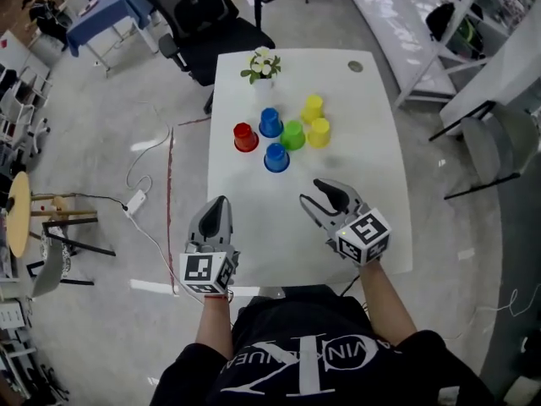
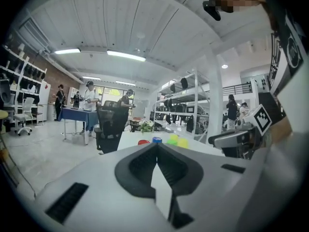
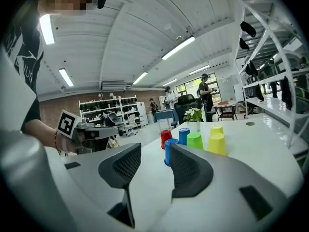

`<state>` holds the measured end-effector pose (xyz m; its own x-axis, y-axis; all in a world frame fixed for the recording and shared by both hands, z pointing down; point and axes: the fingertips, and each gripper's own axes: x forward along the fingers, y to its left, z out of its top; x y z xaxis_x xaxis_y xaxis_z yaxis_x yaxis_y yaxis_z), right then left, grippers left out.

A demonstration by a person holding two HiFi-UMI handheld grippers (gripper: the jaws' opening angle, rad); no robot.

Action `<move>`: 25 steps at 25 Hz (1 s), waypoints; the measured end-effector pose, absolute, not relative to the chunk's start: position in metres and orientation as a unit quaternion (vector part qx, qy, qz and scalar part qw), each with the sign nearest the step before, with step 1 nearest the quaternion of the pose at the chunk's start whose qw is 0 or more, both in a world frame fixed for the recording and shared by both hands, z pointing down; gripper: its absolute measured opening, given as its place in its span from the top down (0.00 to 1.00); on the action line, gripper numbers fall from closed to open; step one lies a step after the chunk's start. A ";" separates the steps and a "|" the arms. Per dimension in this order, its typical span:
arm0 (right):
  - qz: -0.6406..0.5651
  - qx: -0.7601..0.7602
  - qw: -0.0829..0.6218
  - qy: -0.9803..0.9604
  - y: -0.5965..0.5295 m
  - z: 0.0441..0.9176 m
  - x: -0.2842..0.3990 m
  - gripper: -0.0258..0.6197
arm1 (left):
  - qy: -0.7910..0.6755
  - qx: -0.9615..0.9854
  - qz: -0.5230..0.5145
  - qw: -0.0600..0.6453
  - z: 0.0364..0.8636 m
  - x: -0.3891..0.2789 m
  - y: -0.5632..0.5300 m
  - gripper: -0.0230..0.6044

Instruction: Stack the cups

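- Jaws of the left gripper (image 2: 157, 148) are together, tips meeting, with nothing between them.
- Jaws of the right gripper (image 3: 154, 154) stand apart and empty; the nearer blue cup (image 1: 276, 157) shows through the gap, well beyond the tips.
- Both grippers hover over the near part of the white worktop (image 1: 372, 193), left one at its near left edge, right one further in, both pointing toward the cups.
- Six cups stand in a loose cluster at mid-worktop, all separate and none stacked: a red cup (image 1: 245, 137) at the left, a second blue cup (image 1: 270, 123) behind it, a green cup (image 1: 293, 134) in the middle, and two yellow cups (image 1: 319, 132) (image 1: 312, 108) at the right.
- Green and the nearer yellow cup sit just beside each other.
- Behind the cluster is a small potted plant (image 1: 262, 66) with white flowers, and a black office chair (image 1: 211, 24) stands past the far edge.
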<state>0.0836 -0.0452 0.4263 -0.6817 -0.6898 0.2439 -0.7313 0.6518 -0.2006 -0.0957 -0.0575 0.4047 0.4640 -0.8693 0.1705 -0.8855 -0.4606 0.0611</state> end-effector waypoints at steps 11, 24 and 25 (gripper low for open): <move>0.163 0.369 0.119 -0.907 -0.117 0.469 0.052 0.54 | -0.539 0.832 0.072 0.104 0.425 -0.105 -0.064 0.96; 0.128 0.350 0.176 -0.911 -0.155 0.489 0.024 0.63 | -0.530 0.836 0.088 0.116 0.435 -0.125 -0.071 0.96; 0.125 0.342 0.176 -0.915 -0.148 0.485 0.022 0.63 | -0.531 0.834 0.088 0.118 0.436 -0.128 -0.070 0.96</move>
<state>0.0220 -0.1476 0.4849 -0.7043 -0.5816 0.4071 -0.6696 0.7347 -0.1087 -0.1275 -0.0705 0.4359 0.4200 -0.8659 0.2716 -0.9073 -0.4078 0.1028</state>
